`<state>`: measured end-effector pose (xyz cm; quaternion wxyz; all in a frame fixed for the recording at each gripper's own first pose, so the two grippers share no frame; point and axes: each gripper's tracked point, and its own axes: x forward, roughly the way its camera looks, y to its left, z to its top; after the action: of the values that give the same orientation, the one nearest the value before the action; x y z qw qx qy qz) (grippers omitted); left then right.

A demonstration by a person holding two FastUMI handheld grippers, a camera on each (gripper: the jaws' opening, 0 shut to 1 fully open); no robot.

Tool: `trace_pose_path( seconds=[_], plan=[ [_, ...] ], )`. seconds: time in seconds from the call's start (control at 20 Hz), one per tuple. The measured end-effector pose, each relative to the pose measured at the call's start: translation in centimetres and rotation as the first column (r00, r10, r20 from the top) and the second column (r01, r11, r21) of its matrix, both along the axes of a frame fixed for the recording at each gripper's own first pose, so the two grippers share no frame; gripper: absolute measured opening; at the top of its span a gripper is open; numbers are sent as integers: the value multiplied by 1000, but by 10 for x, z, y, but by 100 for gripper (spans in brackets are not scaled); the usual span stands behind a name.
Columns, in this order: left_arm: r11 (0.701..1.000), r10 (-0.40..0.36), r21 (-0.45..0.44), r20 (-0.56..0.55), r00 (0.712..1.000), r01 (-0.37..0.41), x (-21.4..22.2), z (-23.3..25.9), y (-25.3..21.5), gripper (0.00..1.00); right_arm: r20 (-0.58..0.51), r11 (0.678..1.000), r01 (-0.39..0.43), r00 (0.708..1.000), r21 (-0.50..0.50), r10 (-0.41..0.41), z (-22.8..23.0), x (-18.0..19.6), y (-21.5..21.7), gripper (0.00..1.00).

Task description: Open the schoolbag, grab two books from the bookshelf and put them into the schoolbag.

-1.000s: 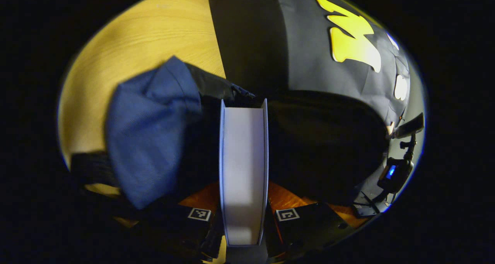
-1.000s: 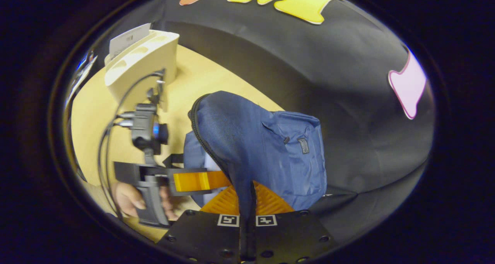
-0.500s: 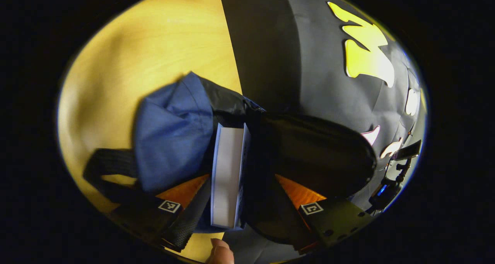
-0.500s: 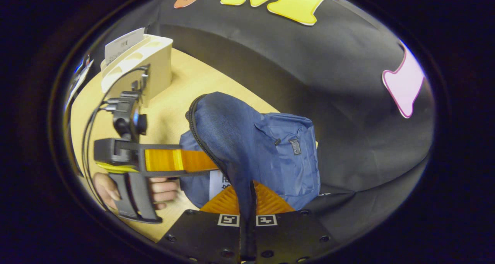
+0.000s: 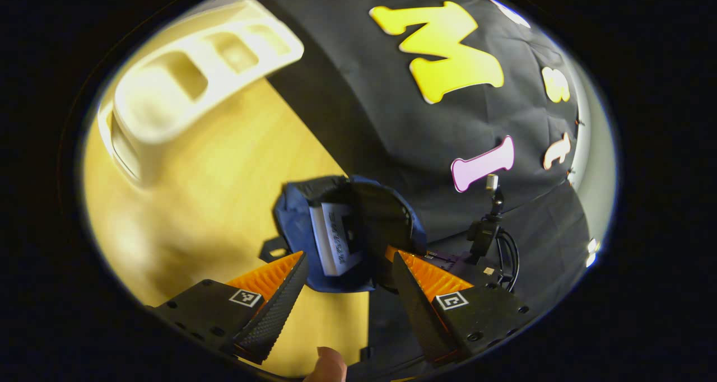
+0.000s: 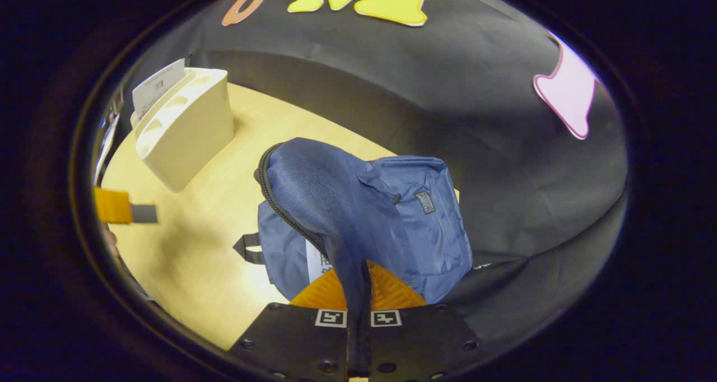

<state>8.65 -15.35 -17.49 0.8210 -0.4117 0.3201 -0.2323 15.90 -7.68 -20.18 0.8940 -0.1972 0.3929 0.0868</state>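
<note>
On the wooden bench (image 6: 224, 169) the blue schoolbag (image 6: 414, 219) lies open. The right tool (image 6: 358, 292) is pinching its lifted flap. The left tool (image 5: 348, 284) is spread and holds nothing; just ahead of it a book (image 5: 330, 236) stands inside the schoolbag. The cream bookshelf (image 5: 185, 85) is farther away.

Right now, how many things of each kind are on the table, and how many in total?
Schoolbag: 1
Bookshelf: 1
Book inside the bag: 1
Book in the bookshelf: 1
Total: 4
</note>
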Motion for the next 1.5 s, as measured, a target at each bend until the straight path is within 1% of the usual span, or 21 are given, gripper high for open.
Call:
trace_pose_path(
  seconds=[0.05,0.15,0.2,0.3,0.4,0.5,0.6,0.65,0.7,0.8,0.9,0.95,1.0,1.05,1.1,1.15,1.2,1.3,1.4,1.45,1.5],
  plan=[
    [997,31,66,45,999,-34,6,12,30,97,8,1000,15,1000,9,-15,-1,0,0,1],
    [974,104,188,125,987,-127,24,34,96,96,17,999,39,999,25,-39,-2,-1,-1,1],
    [959,133,230,157,979,-167,32,46,125,97,21,998,50,998,40,-51,-3,-1,-1,1],
    [917,184,308,232,955,-252,52,71,185,96,24,996,71,997,61,-73,-5,-3,-1,1],
    [865,191,406,280,941,-296,69,84,231,96,30,994,86,996,72,-88,-8,-5,-2,1],
    [795,165,521,307,937,-311,79,88,270,96,32,992,96,995,80,-99,-10,-5,-2,1],
    [737,139,605,299,944,-300,89,94,295,96,31,992,99,994,79,-102,-11,-8,-1,1],
    [720,127,629,295,947,-292,97,97,302,96,32,992,98,994,76,-100,-11,-8,0,1],
    [705,118,655,271,955,-273,106,94,308,96,32,993,95,995,73,-97,-10,-7,1,1],
    [671,76,719,176,981,-181,120,74,316,96,34,993,91,995,72,-93,-12,-6,1,1],
    [615,19,785,72,997,-69,132,52,319,96,33,993,87,995,73,-90,-11,-6,0,1],
    [580,-7,814,28,1000,-19,138,43,323,96,34,994,84,996,72,-87,-11,-6,-1,1],
    [551,-46,833,-20,999,42,143,36,324,96,37,994,80,996,69,-83,-10,-6,-1,1],
    [524,-66,848,-52,996,79,149,27,326,95,39,995,76,996,64,-79,-9,-6,-1,1],
    [508,-79,851,-105,991,131,152,17,325,93,42,996,73,996,60,-75,-7,-6,-1,1],
    [492,-74,854,-150,986,167,155,8,328,94,45,996,69,996,58,-71,-7,-7,-1,1],
    [478,-63,857,-186,981,193,162,-3,331,89,46,996,65,997,57,-68,-6,-7,-1,1],
    [455,-60,852,-259,964,258,166,-18,333,89,41,996,62,997,59,-64,-6,-7,-1,1],
    [447,-58,828,-350,935,338,161,-33,335,85,40,997,53,998,51,-55,-6,-9,-2,1],
    [445,-52,810,-404,913,383,156,-41,338,76,41,997,51,998,49,-53,-5,-8,-3,1],
    [448,-40,796,-437,899,407,153,-46,339,71,40,997,50,998,51,-53,-5,-8,-2,1]
  ],
)
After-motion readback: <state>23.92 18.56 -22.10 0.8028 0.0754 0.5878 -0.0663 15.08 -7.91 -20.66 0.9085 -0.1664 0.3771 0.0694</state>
